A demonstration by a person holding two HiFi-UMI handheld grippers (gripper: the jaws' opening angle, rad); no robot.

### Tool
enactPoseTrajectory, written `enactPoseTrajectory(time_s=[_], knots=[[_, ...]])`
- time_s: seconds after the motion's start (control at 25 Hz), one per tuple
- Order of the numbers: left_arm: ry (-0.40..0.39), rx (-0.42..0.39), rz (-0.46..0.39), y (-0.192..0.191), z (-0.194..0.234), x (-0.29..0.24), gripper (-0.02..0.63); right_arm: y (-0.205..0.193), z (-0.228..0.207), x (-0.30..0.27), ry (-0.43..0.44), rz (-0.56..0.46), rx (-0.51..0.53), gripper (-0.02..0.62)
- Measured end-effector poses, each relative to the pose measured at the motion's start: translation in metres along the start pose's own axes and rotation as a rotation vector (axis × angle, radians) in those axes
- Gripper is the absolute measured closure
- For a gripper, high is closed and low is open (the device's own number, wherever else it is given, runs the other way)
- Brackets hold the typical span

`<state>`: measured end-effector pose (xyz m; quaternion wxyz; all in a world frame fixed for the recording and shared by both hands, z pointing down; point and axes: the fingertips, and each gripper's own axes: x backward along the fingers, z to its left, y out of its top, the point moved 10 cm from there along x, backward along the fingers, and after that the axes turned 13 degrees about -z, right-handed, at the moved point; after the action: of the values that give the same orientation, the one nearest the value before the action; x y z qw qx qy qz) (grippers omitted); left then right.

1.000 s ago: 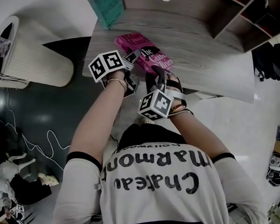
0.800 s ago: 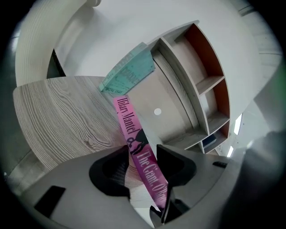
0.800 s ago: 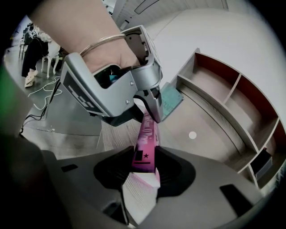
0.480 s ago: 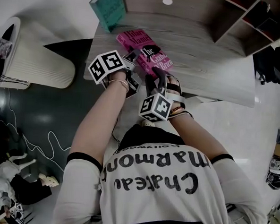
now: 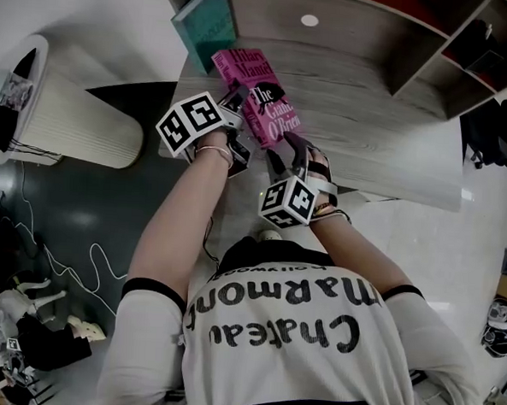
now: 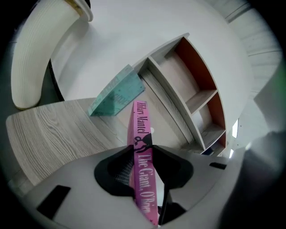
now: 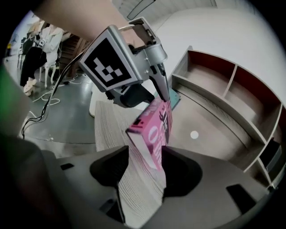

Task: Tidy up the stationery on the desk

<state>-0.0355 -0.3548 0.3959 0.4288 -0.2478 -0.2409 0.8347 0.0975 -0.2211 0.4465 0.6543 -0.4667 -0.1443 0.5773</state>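
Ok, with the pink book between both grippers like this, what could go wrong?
1. The left gripper, its fingers just closed further, pinches the pink book by one edge only. The fingers of the right gripper have just been opening around its lower end, so it may swing or slip.
2. Carried forward, it could knock over the leaning teal book.

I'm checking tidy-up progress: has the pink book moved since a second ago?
Yes. The pink book has tipped up off the desk and now sits nearer the teal book.
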Motion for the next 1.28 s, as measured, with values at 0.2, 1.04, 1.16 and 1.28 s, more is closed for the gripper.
enactPoseTrajectory(time_s=[0.2, 1.04, 1.16, 1.28], knots=[[0.005, -0.052, -0.055, 0.024, 0.000, 0.003, 0.466, -0.019, -0.023, 0.000, 0.008, 0.067, -0.285, 0.372], [-0.102, -0.527, -0.316, 0.075, 0.010, -0.026, 0.468, -0.062, -0.131, -0.034, -0.149, 0.161, -0.728, 0.422], [-0.140, -0.590, -0.342, 0.078, 0.008, -0.040, 0.468, -0.065, -0.141, -0.047, -0.136, 0.178, -0.729, 0.422], [-0.172, -0.647, -0.362, 0.080, 0.010, -0.054, 0.468, -0.067, -0.152, -0.060, -0.129, 0.192, -0.744, 0.422]])
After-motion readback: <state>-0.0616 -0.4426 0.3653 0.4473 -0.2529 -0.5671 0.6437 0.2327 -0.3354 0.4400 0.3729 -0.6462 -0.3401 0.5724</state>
